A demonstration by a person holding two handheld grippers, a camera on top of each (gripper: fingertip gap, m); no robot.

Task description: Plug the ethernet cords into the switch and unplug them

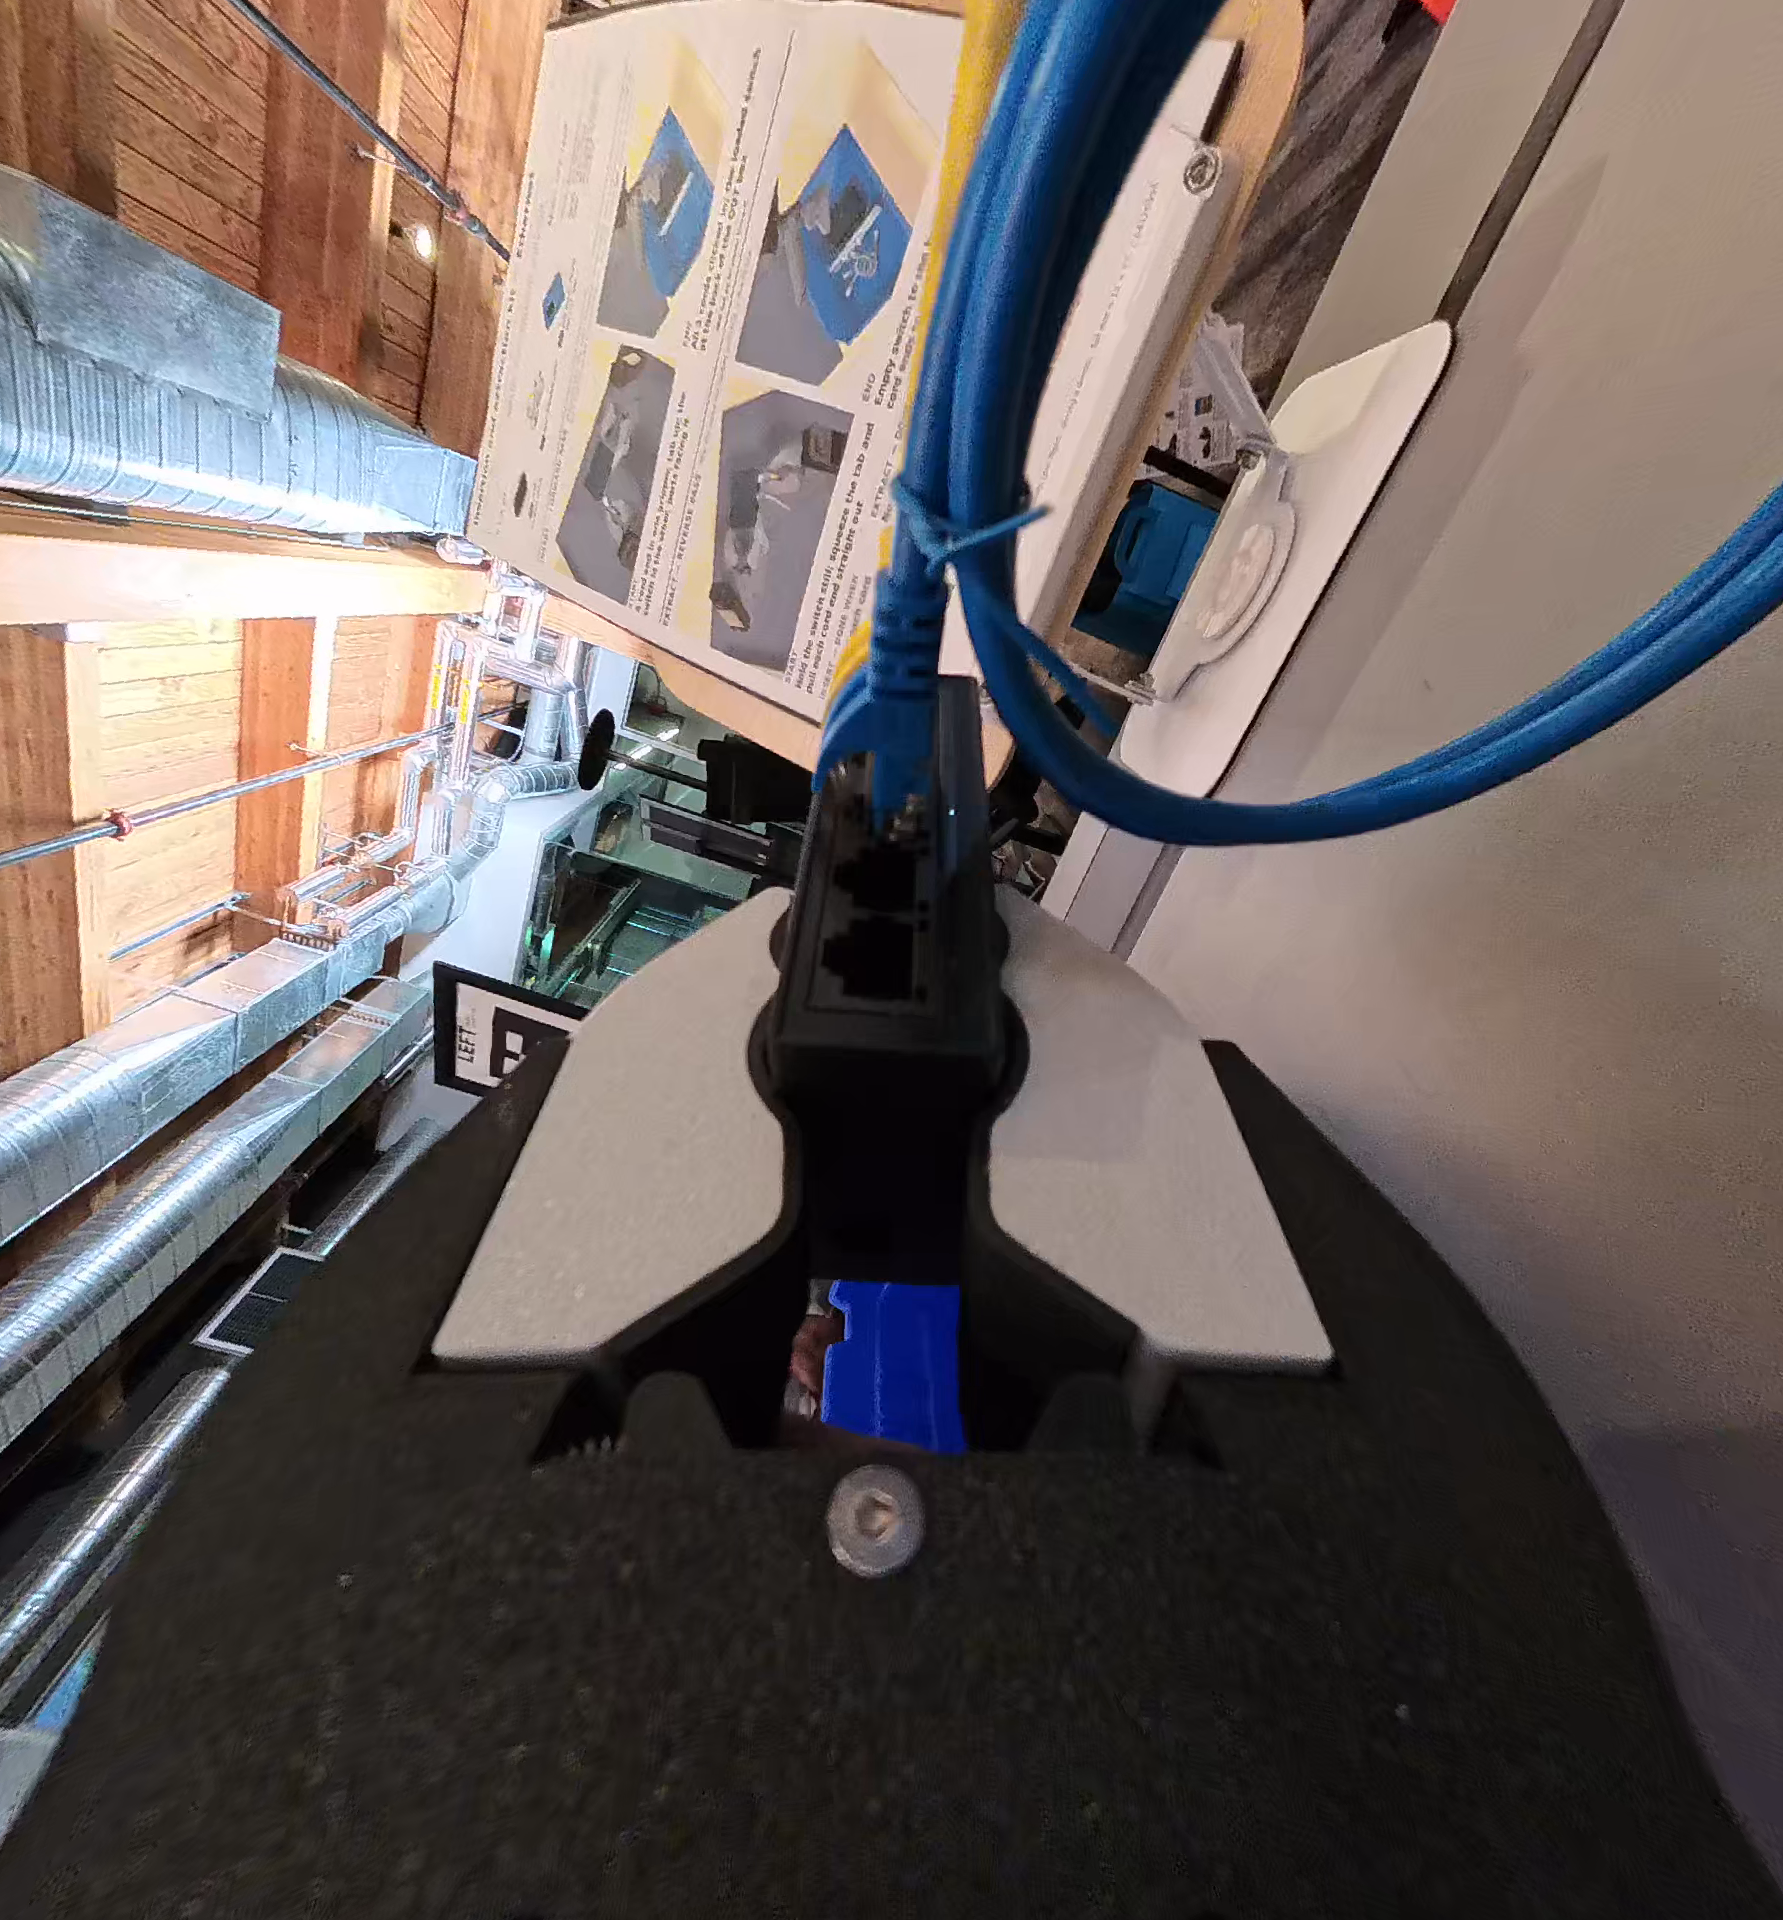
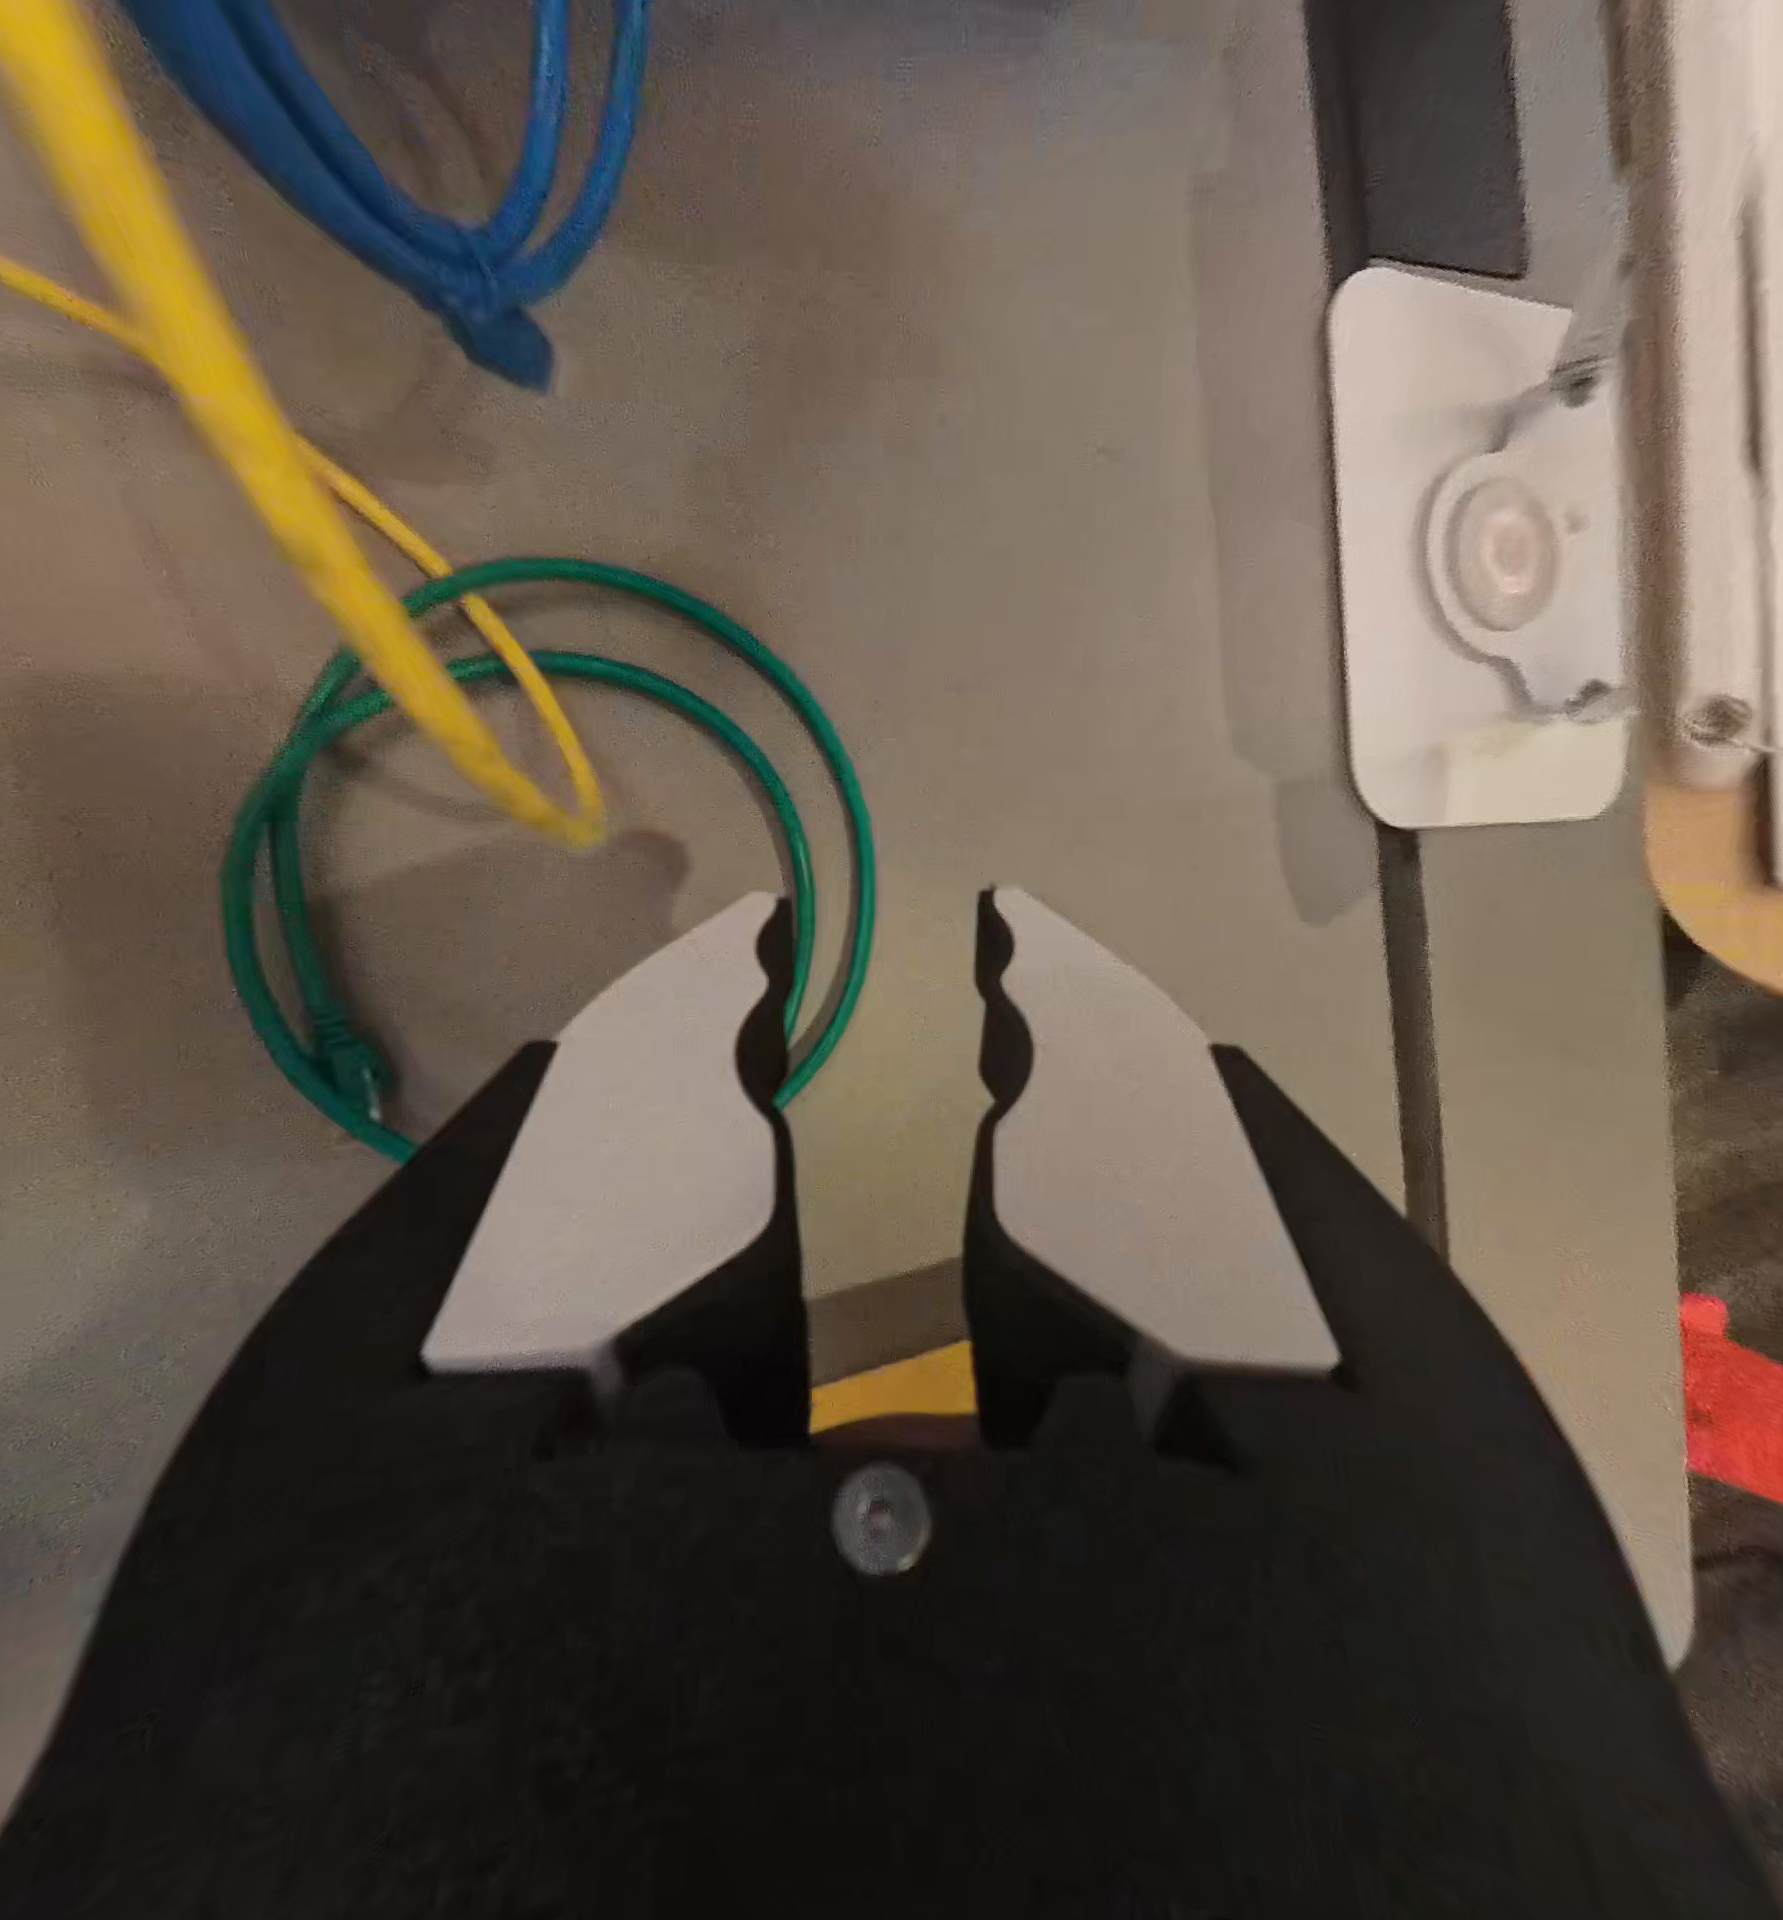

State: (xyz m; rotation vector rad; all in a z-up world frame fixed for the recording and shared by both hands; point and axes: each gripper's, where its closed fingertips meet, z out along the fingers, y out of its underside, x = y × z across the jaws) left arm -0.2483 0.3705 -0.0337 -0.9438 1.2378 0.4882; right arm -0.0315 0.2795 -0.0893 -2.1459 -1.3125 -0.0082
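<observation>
My left gripper (image 1: 892, 935) is shut on a black ethernet switch (image 1: 892, 914) and holds it in the air, ports facing the camera. A blue cord (image 1: 980, 312) is plugged into a far port by its blue plug (image 1: 892, 686); two nearer ports are empty. A yellow cord (image 1: 934, 270) shows behind the blue one. In the right wrist view my right gripper (image 2: 882, 909) is open and empty above a coiled green cord (image 2: 835, 790) lying on the grey table (image 2: 1022, 416). The green plug (image 2: 347, 1060) lies left of the gripper. A yellow cord (image 2: 243, 416) and the blue cord (image 2: 471, 260) hang at upper left.
An instruction sheet (image 1: 721, 343) lies on a wooden board. A white mount plate (image 2: 1479, 551) sits at the table's right edge, also in the left wrist view (image 1: 1282, 520). A blue block (image 1: 1147, 551) sits beside it. Red tape (image 2: 1760, 1423) marks the floor.
</observation>
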